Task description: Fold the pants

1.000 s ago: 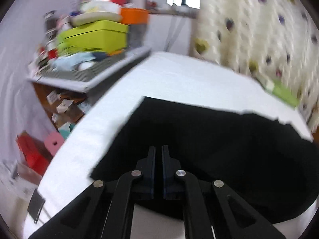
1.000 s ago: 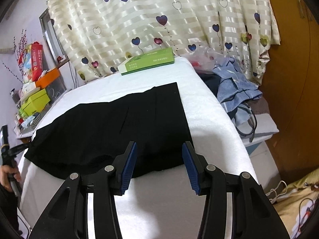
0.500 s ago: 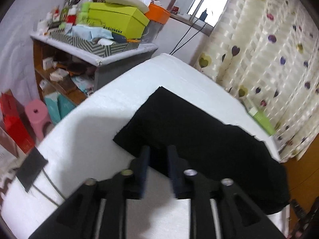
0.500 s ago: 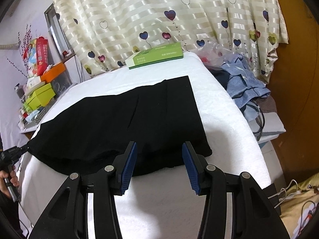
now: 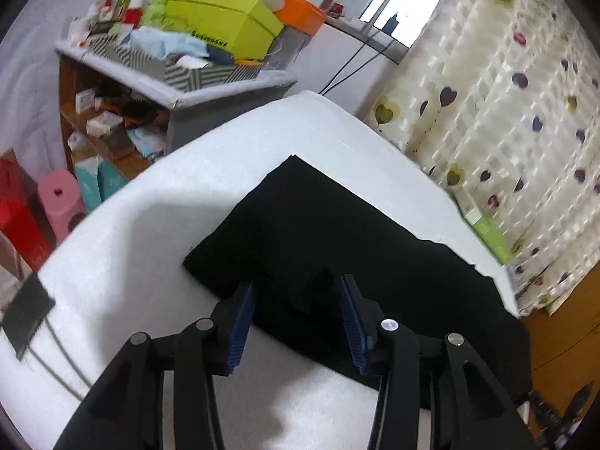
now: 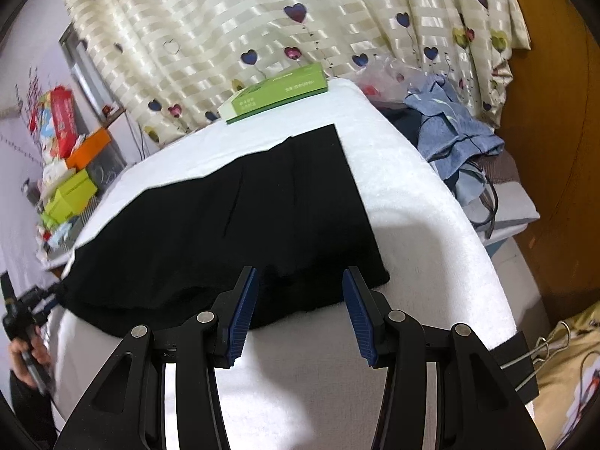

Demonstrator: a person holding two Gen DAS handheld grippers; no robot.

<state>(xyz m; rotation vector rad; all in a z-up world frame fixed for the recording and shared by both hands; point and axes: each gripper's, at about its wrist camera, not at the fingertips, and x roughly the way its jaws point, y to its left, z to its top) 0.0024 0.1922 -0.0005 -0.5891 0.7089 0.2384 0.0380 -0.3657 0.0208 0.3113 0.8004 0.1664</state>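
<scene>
The black pants (image 6: 232,225) lie flat across a table covered in white cloth (image 6: 431,217), spread lengthwise from left to right, already doubled into one long dark band. Their right end finishes in a clean straight edge well short of the table's right side; their left end reaches almost to the left edge, near the cluttered shelf (image 5: 180,86).

The right gripper (image 6: 300,292) hovers at the near edge of the pants, close to their right corner. Its blue-padded fingers (image 6: 243,311) stand wide apart with nothing between them, the tips just over the hem. Whether they touch the fabric I cannot tell.

The left gripper (image 5: 296,300) sits at the other end, also at the near edge, near the left corner of the pants (image 5: 337,232). Its jaws are spread as well, empty, with a small raised wrinkle of black fabric showing in the gap.

In the right wrist view, a person's hand (image 6: 26,356) grips the handle of the left tool at the far left of the frame.

At the far side of the table, a green box (image 6: 273,93) rests against the heart-patterned curtain (image 6: 300,18). To the right of the table, a heap of blue clothes (image 6: 450,127) spills over a lower surface. On the left, the shelf is piled with a lime-green box (image 5: 221,26) and an orange one (image 5: 303,13), and a pink stool (image 5: 60,202) stands on the floor beside it.
</scene>
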